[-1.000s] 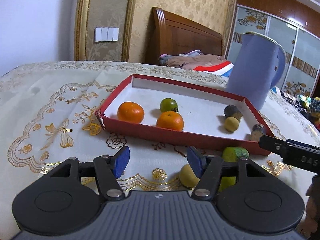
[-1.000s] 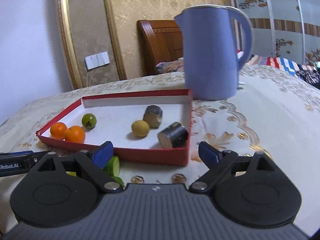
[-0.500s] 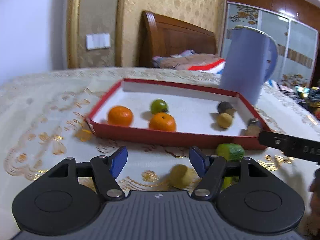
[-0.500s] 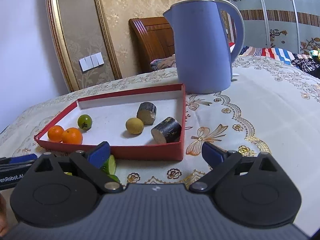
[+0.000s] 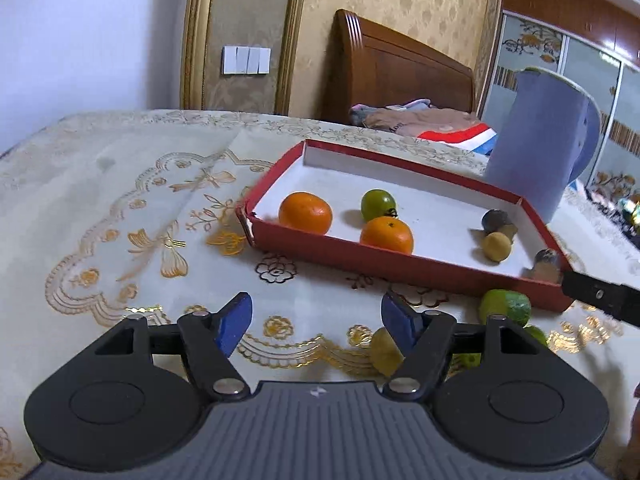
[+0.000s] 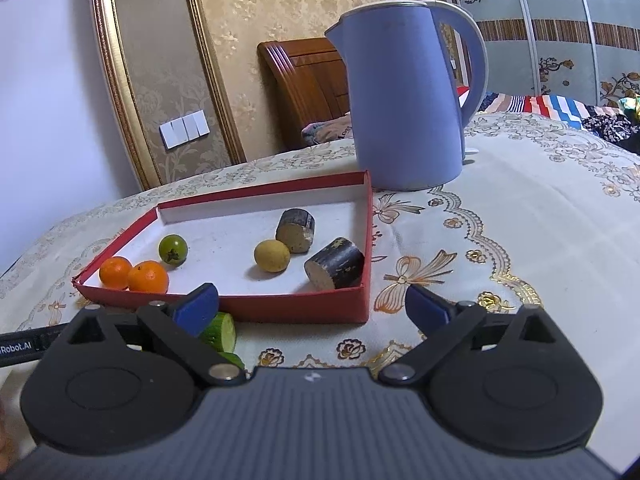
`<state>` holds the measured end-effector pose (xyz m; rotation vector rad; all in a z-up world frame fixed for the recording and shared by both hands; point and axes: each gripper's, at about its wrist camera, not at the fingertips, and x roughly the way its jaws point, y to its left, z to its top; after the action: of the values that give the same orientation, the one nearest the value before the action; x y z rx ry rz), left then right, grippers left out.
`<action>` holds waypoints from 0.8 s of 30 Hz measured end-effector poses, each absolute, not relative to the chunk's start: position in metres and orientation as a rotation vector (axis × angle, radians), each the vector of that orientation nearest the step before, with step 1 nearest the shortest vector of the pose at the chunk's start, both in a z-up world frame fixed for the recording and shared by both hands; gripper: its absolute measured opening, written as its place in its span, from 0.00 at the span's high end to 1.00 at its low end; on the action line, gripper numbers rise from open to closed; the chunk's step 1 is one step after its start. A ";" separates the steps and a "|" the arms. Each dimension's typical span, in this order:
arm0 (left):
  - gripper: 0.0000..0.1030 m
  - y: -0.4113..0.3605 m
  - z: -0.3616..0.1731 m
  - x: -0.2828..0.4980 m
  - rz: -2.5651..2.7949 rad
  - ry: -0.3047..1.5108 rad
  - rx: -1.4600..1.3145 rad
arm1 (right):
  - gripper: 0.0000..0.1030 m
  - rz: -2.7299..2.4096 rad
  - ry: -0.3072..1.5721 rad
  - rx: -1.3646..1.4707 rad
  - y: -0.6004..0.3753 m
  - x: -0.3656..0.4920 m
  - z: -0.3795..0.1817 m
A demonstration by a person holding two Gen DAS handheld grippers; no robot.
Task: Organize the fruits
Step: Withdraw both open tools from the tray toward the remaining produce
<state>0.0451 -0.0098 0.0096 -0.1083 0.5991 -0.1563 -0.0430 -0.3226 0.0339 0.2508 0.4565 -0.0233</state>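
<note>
My left gripper (image 5: 316,322) hangs low-centre w/ fingers spread, nothing btwn. Red tray (image 5: 400,268) mid-frame holds two oranges (image 5: 305,213), green fruit, yellow fruit. Cucumber piece (image 6: 219,332) lies lower left. Right gripper (image 6: 312,308) also spread, empty.

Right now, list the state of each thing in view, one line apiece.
left gripper: open, holding nothing
right gripper: open, holding nothing
red tray: flat on the tablecloth, holding fruit
two oranges: inside the tray
green tomato: inside the tray
cucumber piece: outside the tray, on the cloth
blue kettle: upright, beside the tray
</note>
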 end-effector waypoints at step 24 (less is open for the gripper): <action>0.30 -0.044 -0.004 0.033 -0.231 0.633 0.114 | 0.02 -0.027 0.478 0.257 -0.323 -0.041 0.031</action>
<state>0.0333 -0.0439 -0.0043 0.1143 0.6333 -0.2309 -0.0410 -0.3232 0.0313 0.2566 0.4784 -0.0271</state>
